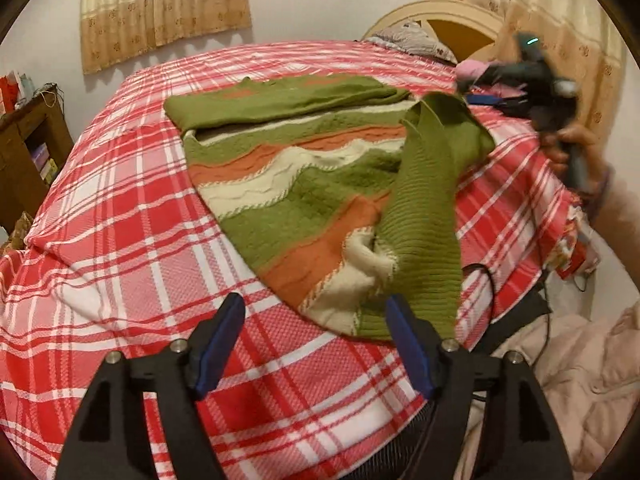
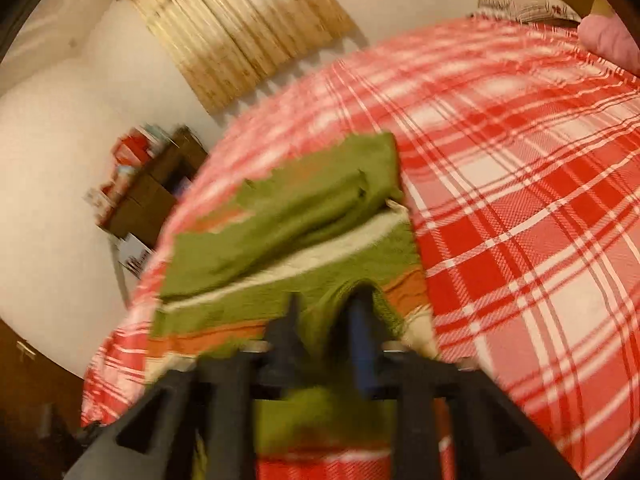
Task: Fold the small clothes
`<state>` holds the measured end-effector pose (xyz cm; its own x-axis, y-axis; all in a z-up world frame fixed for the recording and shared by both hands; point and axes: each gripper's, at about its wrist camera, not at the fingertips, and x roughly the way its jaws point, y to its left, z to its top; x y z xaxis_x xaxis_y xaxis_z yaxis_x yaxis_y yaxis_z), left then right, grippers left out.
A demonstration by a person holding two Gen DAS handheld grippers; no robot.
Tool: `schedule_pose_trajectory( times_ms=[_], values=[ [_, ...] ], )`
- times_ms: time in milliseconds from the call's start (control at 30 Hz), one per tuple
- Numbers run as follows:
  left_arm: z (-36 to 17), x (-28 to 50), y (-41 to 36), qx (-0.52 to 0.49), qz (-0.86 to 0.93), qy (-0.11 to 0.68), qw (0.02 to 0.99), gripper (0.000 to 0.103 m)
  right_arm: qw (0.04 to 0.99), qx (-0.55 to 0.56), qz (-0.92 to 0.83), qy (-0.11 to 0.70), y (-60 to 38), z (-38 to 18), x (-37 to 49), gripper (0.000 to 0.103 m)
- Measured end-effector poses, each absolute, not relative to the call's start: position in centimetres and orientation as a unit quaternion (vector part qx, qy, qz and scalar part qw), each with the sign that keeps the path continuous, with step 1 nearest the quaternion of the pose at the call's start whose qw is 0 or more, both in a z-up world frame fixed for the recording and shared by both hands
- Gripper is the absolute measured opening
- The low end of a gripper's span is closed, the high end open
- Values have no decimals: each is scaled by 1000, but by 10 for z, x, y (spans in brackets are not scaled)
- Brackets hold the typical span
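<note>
A knit sweater (image 1: 304, 184) in green, orange and cream stripes lies across the red plaid bed (image 1: 120, 240), with its far sleeve folded over the body. The near green sleeve (image 1: 432, 200) rises from the hem to my right gripper (image 1: 472, 84), which a hand (image 1: 572, 148) holds, blurred. In the right wrist view my right gripper (image 2: 326, 308) has its jaws partly apart. Green sleeve fabric (image 2: 320, 320) fills the gap and drapes over the blue pad (image 2: 360, 332). My left gripper (image 1: 316, 312) stands wide open just before the sweater's hem, nothing between its fingers.
A headboard (image 1: 452, 24) and pillow (image 1: 416, 38) stand at the far end of the bed. A pink garment (image 1: 472, 68) lies beside them. A wooden shelf (image 1: 28, 152) stands at the left, a pale quilt (image 1: 580, 380) at the lower right. Cables (image 1: 488, 280) hang off the right bed edge.
</note>
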<state>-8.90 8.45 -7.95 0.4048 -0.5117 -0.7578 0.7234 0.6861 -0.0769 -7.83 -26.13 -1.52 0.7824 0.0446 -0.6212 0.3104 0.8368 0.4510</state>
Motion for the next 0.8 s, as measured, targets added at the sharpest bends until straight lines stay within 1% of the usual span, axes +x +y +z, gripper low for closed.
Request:
schedule_pose_trajectory(
  times_ms=[33, 67, 133, 200, 267, 367, 467, 533, 567, 600, 633, 667, 700, 800],
  values=[
    [-81, -87, 83, 126, -374, 403, 826, 75, 908, 279, -55, 308, -251, -9, -90, 81],
    [-82, -84, 81, 117, -374, 408, 825, 75, 912, 277, -39, 300, -243, -5, -94, 82],
    [-82, -78, 81, 105, -369, 411, 827, 75, 920, 256, -8, 298, -222, 4, -107, 82],
    [-80, -74, 85, 91, -360, 413, 832, 75, 927, 227, -18, 298, -206, 11, -115, 82],
    [-74, -72, 93, 75, -353, 409, 838, 75, 923, 236, 17, 305, -196, 8, -117, 82],
    [-67, -71, 103, 62, -339, 404, 847, 75, 887, 272, 111, 358, -167, -24, -110, 82],
    [-62, -71, 110, 53, -328, 398, 855, 75, 858, 226, 148, 438, -118, -69, -96, 81],
    [-59, -71, 115, 45, -328, 394, 857, 75, 844, 213, 166, 463, -96, -88, -87, 76],
    [-57, -71, 118, 37, -329, 393, 858, 75, 835, 215, 180, 473, -86, -96, -81, 65],
    [-55, -70, 121, 31, -330, 393, 857, 75, 829, 215, 190, 480, -80, -101, -76, 48],
    [-53, -69, 124, 27, -329, 392, 858, 75, 820, 213, 197, 493, -73, -106, -68, 39],
    [-52, -68, 125, 27, -327, 390, 860, 75, 813, 212, 205, 502, -69, -109, -62, 22],
    [-51, -68, 126, 28, -325, 388, 862, 75, 806, 211, 216, 508, -66, -110, -56, 16],
    [-48, -63, 129, 28, -322, 385, 864, 75, 792, 205, 263, 512, -58, -95, -41, 16]
  ],
)
